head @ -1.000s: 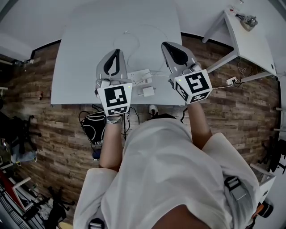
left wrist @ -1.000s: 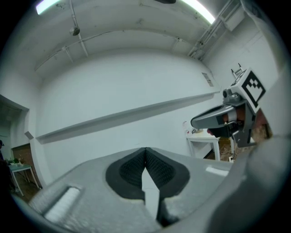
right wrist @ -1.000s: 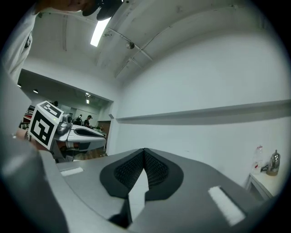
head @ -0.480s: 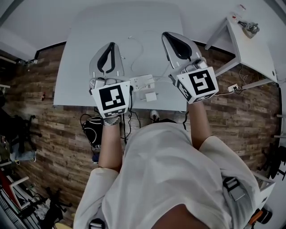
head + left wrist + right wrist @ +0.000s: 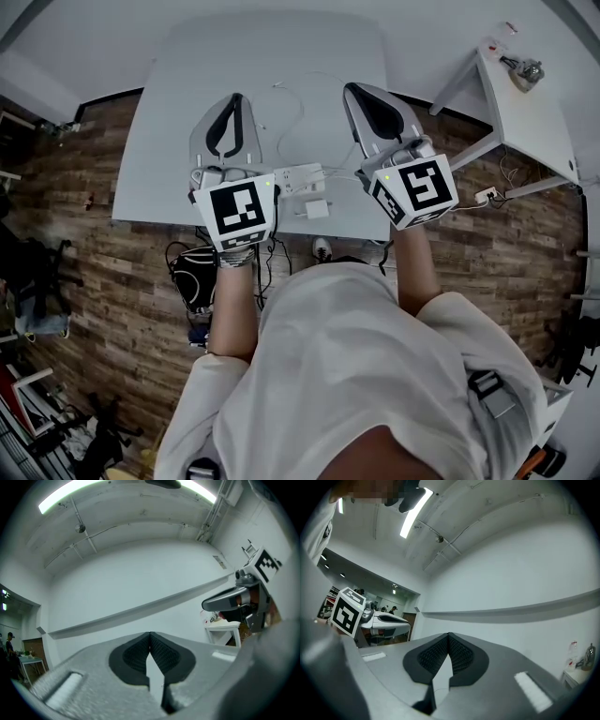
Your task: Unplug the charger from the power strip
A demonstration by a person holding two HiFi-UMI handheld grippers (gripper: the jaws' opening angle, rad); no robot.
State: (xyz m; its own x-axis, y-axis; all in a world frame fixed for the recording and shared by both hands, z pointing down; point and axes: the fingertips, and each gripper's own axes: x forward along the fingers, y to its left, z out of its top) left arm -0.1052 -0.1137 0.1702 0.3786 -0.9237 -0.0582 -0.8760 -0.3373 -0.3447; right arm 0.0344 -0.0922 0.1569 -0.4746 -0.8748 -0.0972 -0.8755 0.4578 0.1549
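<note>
In the head view a white power strip (image 5: 298, 175) lies on the white table (image 5: 169, 150), between my two grippers. A white charger block (image 5: 316, 208) rests just in front of it near the table's front edge; whether it is plugged in I cannot tell. A thin white cable (image 5: 292, 105) loops away behind the strip. My left gripper (image 5: 232, 99) hovers left of the strip, shut and empty. My right gripper (image 5: 362, 92) hovers to its right, also shut and empty. In the gripper views both gripper tips (image 5: 150, 634) (image 5: 449, 635) point level at a bare wall, pads pressed together.
A second white table (image 5: 530, 103) stands at the right with a small object (image 5: 525, 67) on it. A black bag (image 5: 195, 267) and cables lie on the wood floor under the near table edge. A socket (image 5: 486, 195) lies on the floor at right.
Both grippers have risen a little above the table and stay shut. The strip and charger have not moved on the table.
</note>
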